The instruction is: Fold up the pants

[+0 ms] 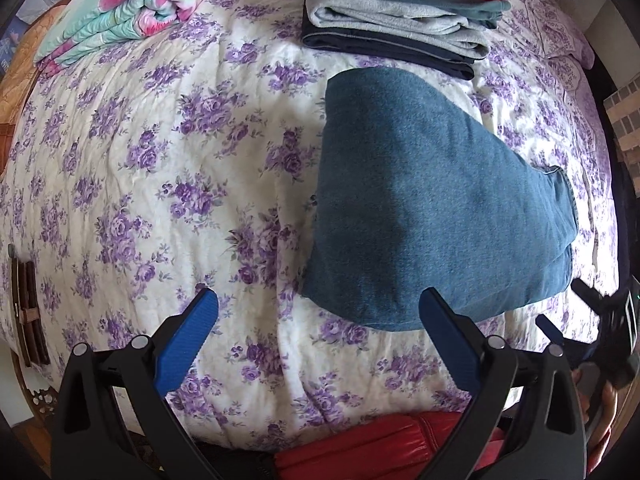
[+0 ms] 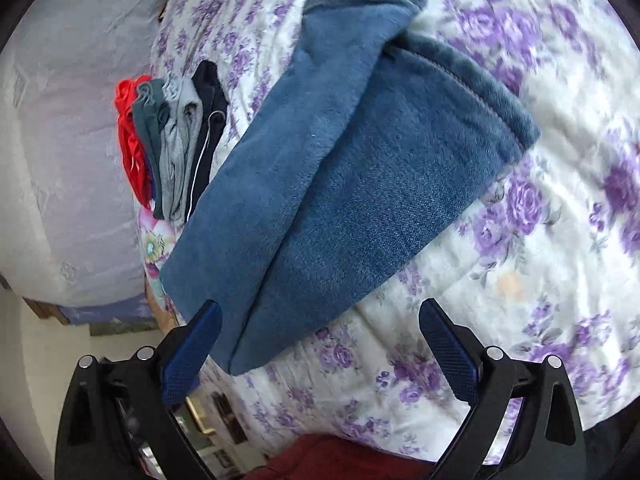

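Blue denim pants [image 1: 436, 208], folded over, lay on the purple-flowered bedspread [image 1: 160, 184], just in front of a stack of folded clothes [image 1: 396, 16]. Left gripper [image 1: 318, 304] hovered with fingers [image 1: 188, 340] spread wide, gripping nothing, one finger at the pants' near edge. Right gripper [image 2: 320, 316] likewise gaped wide and empty, pants [image 2: 332, 184] stretching away between its fingers [image 2: 188, 352]. Folded flowery quilt [image 1: 120, 12] sat well apart at the far left of the bed.
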`<control>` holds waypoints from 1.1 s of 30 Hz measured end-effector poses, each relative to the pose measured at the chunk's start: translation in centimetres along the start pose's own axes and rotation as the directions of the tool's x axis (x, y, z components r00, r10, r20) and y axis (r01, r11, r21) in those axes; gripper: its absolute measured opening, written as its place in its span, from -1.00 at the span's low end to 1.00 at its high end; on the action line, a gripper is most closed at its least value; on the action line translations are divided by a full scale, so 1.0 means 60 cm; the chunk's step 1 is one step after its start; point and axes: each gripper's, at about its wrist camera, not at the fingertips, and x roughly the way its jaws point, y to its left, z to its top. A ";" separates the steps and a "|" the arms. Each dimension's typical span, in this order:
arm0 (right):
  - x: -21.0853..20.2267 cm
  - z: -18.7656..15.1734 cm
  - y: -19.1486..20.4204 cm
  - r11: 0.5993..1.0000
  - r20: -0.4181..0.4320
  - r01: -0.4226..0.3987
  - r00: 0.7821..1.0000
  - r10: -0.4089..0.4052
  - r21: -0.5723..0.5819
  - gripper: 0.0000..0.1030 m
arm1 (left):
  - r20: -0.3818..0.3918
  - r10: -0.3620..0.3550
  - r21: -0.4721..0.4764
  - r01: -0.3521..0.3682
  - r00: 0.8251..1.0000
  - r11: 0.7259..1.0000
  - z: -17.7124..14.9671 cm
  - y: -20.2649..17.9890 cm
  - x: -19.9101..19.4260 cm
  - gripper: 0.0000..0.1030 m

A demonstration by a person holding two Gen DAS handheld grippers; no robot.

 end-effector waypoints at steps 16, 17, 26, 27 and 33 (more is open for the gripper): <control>0.007 0.022 0.039 0.994 0.108 0.040 0.994 -0.030 -0.098 0.52 | 0.033 -0.026 -0.093 0.029 0.999 0.995 -0.002 0.060 -0.016 0.91; 0.000 0.019 0.033 0.995 0.102 0.039 0.994 -0.030 -0.088 0.52 | 0.032 -0.025 -0.109 0.028 0.999 0.994 -0.002 0.066 -0.015 0.91; 0.049 0.053 0.052 0.998 0.075 0.010 0.997 -0.006 -0.057 0.86 | 0.031 0.008 -0.110 -0.004 0.999 0.994 -0.012 0.064 -0.013 0.91; 0.055 0.055 0.061 0.997 0.083 0.024 0.996 -0.018 -0.074 0.86 | 0.043 0.017 -0.109 -0.012 0.999 0.994 -0.013 0.064 -0.017 0.91; 0.041 0.046 0.093 0.966 0.201 0.089 0.979 -0.040 -0.241 -0.17 | 0.112 0.077 -0.102 -0.065 0.991 0.993 -0.014 0.066 -0.041 0.91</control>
